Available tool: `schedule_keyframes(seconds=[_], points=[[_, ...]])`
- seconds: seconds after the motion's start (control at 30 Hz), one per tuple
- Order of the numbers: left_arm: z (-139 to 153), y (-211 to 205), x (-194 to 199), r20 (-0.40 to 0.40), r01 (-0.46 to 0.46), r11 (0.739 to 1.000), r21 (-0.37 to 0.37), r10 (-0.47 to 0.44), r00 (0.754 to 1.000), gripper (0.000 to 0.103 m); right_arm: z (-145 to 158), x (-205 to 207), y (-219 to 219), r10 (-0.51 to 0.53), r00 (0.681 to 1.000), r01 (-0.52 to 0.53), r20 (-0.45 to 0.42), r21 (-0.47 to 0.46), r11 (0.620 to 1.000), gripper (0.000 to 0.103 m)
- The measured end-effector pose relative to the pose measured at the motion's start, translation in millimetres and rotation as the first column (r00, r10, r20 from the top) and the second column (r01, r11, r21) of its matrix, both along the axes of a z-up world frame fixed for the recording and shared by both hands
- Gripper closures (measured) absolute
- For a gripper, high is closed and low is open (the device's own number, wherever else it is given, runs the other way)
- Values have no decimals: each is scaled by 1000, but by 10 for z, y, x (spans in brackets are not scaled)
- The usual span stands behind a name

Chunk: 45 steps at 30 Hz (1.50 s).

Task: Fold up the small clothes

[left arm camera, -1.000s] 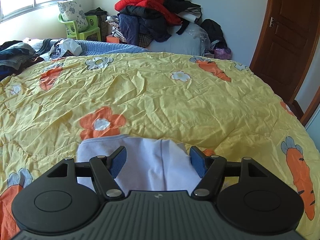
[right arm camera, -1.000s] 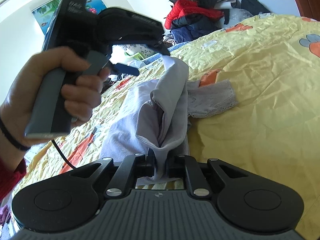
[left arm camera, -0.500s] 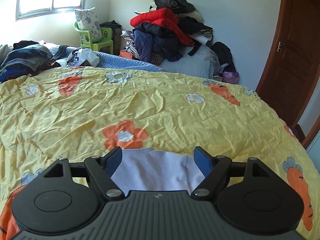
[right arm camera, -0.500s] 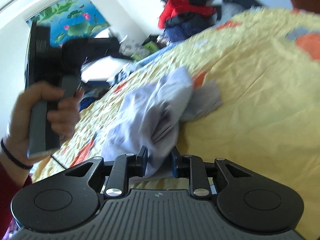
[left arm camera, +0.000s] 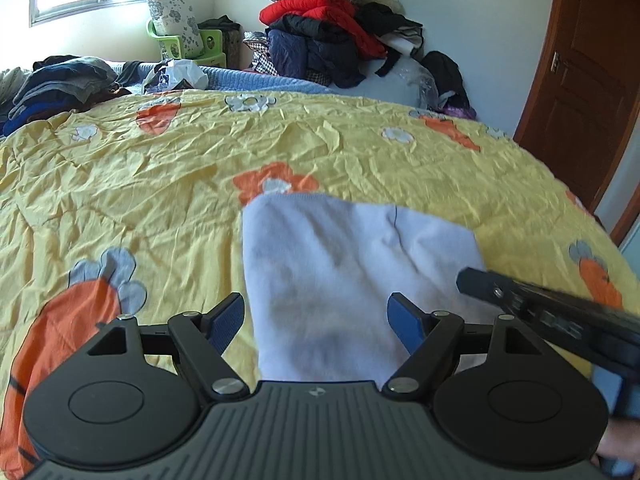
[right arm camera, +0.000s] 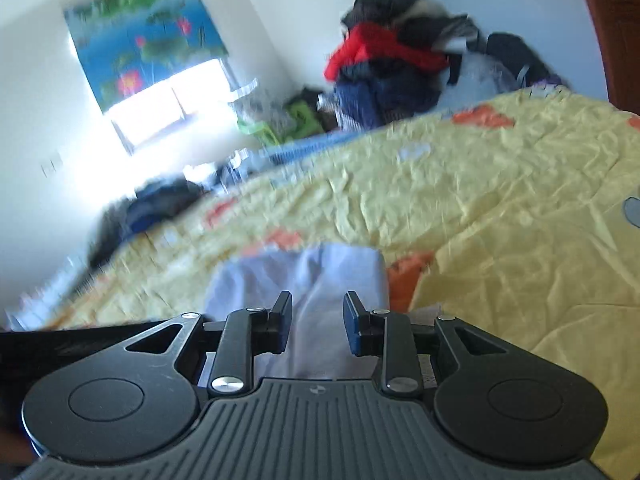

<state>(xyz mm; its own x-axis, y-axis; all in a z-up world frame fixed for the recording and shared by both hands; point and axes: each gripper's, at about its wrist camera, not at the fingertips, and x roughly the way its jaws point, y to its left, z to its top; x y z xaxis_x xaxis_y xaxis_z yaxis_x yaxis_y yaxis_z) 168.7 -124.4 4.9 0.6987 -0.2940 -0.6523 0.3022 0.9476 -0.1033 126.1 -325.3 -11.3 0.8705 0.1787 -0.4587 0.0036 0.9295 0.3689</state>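
The pale lilac garment (left arm camera: pixel 340 280) is lying flat on the yellow bedspread (left arm camera: pixel 160 184) just ahead of the left gripper (left arm camera: pixel 320 322), whose jaws are standing wide apart, pressing nothing. Only this view is showing the right gripper's side edging in from the right. In the blurred right wrist view, the right gripper (right arm camera: pixel 318 322) has just been opening, its pads (right arm camera: pixel 352 320) apart over the cloth, gripping nothing.

A bed (left arm camera: pixel 160 184) under a crumpled yellow cover is carrying a pale lilac garment (left arm camera: pixel 344 280) lying flat, with dark folded clothes (left arm camera: pixel 64 84) sitting at its far edge.
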Motion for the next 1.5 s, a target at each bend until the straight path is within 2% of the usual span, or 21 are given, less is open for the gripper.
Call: schedule_keyframes(seconds=[0.07, 0.1, 0.2, 0.3, 0.4, 0.47, 0.5, 0.6, 0.7, 0.77, 0.9, 1.03, 1.2, 1.33, 1.43, 1.5], points=[[-58, 16, -63, -2, 3, 1000, 19, -3, 1000, 24, -72, 53, 115, -65, 997, 59, -37, -137, 989, 72], [-75, 23, -91, -2, 6, 1000, 21, -6, 1000, 24, -91, 26, 130, -97, 995, 90, -35, -174, 981, 71], [-110, 63, -198, 18, 3, 1000, 27, -4, 1000, 24, -26, -181, 76, -113, 993, 114, 17, -128, 985, 69], [-145, 74, -292, 31, 8, 999, 33, -9, 999, 24, 68, -398, 164, 19, 997, -10, 78, -108, 994, 67], [-195, 49, -351, 23, 26, 998, 53, -27, 999, 24, 35, -412, 368, 135, 990, -127, 31, -192, 973, 68], [-223, 46, -376, 23, 28, 998, 56, -29, 999, 24, -45, -352, 437, 92, 996, -94, -20, -278, 956, 67], [-236, 47, -383, 23, 26, 998, 58, -28, 999, 24, -81, -333, 418, 60, 998, -67, -33, -290, 955, 60], [-277, 58, -398, 19, 16, 998, 55, -17, 1000, 21, -73, -386, 305, 10, 1000, -14, -21, -219, 976, 59], [-310, 61, -417, 22, 13, 998, 54, -14, 1000, 21, 0, -508, 352, 11, 1000, -4, 27, -239, 971, 59], [-328, 57, -428, 18, 12, 999, 53, -13, 1000, 20, 19, -567, 394, 48, 998, -36, 43, -243, 969, 60], [-327, 65, -449, 23, 18, 998, 56, -20, 1000, 20, -104, -485, 440, 36, 999, -44, -33, -288, 957, 59], [-320, 109, -430, 22, 25, 998, 50, -26, 999, 17, -127, -559, 263, 4, 1000, -7, -22, -155, 988, 51], [-279, 331, -338, 20, 26, 999, -26, -25, 999, 17, -101, -732, 34, -45, 999, 45, 1, -65, 997, 36], [-345, 644, -138, -79, 43, 982, -186, -58, 995, 16, -153, -809, -200, -9, 1000, 11, -20, 94, 995, 26], [-422, 805, -16, -151, 38, 955, -296, -86, 985, 16, -261, -781, -282, 70, 996, -57, -56, 218, 974, 26], [-457, 863, 42, -167, 49, 935, -351, -114, 979, 16, -327, -735, -275, 119, 990, -95, -80, 262, 960, 26]])
